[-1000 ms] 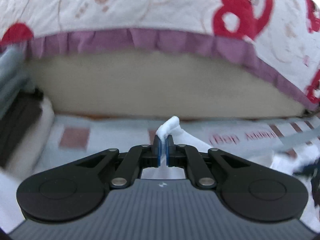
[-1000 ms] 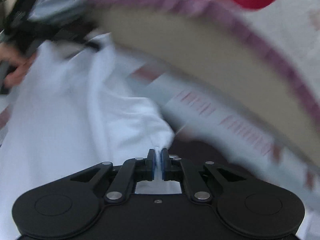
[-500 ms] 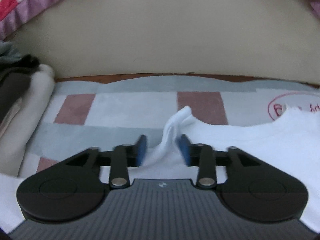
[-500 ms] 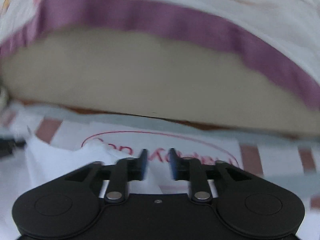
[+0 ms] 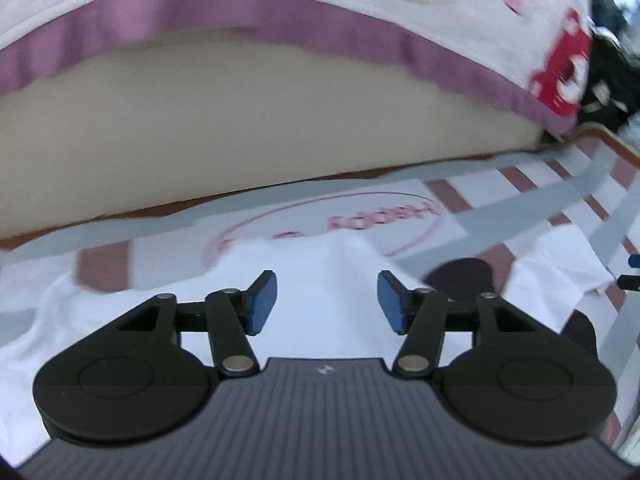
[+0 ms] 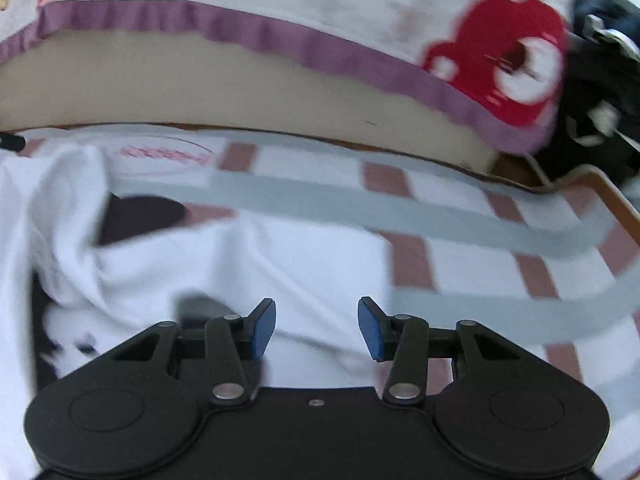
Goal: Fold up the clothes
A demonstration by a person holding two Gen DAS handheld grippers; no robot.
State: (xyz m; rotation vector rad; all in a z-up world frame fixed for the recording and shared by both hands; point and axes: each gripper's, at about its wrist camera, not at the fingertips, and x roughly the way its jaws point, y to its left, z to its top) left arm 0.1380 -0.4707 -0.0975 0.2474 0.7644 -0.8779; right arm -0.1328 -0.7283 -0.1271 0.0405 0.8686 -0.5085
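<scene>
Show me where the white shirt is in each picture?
Left wrist view: the white cotton shirt lies low in the middle, spreading left and right behind the open jaws.
Right wrist view: the shirt fills the lower left and middle, rumpled at the left edge.
Shared landmark: the purple ruffled trim of the printed cover arches across the top of both.

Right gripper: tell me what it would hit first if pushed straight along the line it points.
Most likely the white garment: it lies directly ahead of the open right gripper, spread on the checked cloth. Nothing sits between the fingers. Depth is unclear through the fisheye blur.
</scene>
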